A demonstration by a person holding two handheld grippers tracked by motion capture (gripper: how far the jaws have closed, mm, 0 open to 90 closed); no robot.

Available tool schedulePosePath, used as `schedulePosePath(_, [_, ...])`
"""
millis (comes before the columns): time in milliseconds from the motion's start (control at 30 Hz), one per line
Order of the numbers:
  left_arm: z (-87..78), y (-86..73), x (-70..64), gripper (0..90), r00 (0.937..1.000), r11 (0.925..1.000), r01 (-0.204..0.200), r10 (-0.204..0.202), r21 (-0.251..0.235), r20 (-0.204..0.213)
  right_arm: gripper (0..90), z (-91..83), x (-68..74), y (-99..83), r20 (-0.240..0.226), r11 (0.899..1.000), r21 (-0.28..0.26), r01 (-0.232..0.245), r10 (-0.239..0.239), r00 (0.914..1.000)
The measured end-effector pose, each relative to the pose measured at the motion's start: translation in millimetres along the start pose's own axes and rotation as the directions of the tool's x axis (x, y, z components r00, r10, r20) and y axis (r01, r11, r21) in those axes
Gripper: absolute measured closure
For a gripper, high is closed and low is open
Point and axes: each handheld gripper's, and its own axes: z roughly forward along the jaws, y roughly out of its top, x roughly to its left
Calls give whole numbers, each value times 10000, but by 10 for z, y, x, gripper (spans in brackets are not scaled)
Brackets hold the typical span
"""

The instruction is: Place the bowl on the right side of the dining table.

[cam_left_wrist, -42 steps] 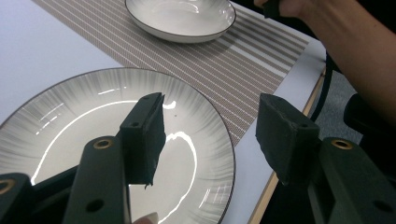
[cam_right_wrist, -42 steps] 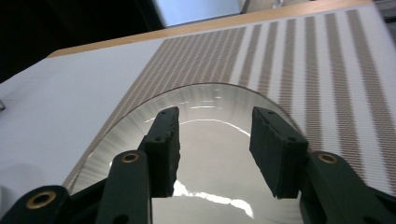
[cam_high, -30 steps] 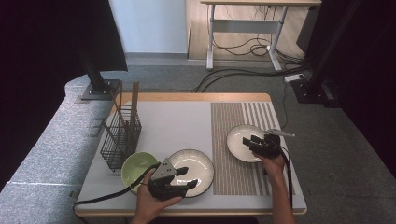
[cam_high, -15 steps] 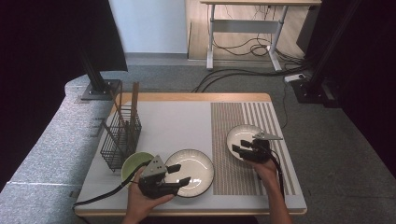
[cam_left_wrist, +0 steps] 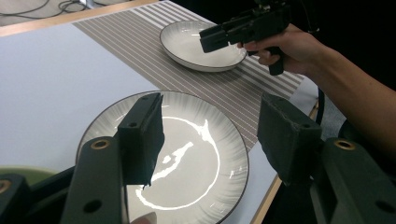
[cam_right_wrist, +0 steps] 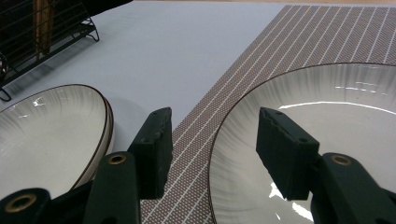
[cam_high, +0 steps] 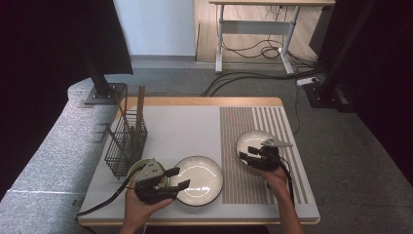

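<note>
My left gripper [cam_high: 176,178], jaws spread and empty, hovers over the near-left rim of the large plate [cam_high: 199,173] on the table's white surface [cam_high: 190,131]. My right gripper [cam_high: 247,155], jaws likewise spread, hovers at the near-left edge of the small plate [cam_high: 253,139] on the striped mat [cam_high: 238,122]. A wire rack [cam_high: 124,141] stands far left.

Open tongs [cam_left_wrist: 210,135] hover over the near plate [cam_left_wrist: 196,158].

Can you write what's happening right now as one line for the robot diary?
left gripper: open, over large plate rim | right gripper: open, at small plate edge | nothing held
</note>
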Motion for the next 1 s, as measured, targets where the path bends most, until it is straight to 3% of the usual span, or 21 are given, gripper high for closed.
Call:
schedulePosePath(333, [-60,-6,68,410,9996,10000,72,-71,45,-281,460,29,51,1,-116,9998,76,159,-158,9998])
schedulePosePath(533, [-112,-35,155,411,9983,9990,408,-415,-172,-419,460,38,56,-4,-164,9998,144,162,-160,9997])
schedulePosePath(867, [-212,-68,266,412,9961,9955,836,-848,-446,-262,458,52,35,-19,-105,9996,236,125,-123,9999])
schedulePosePath(1000, [-293,-90,313,412,9941,9947,896,-924,-507,-573,457,69,40,-27,-77,9996,240,144,-142,9999])
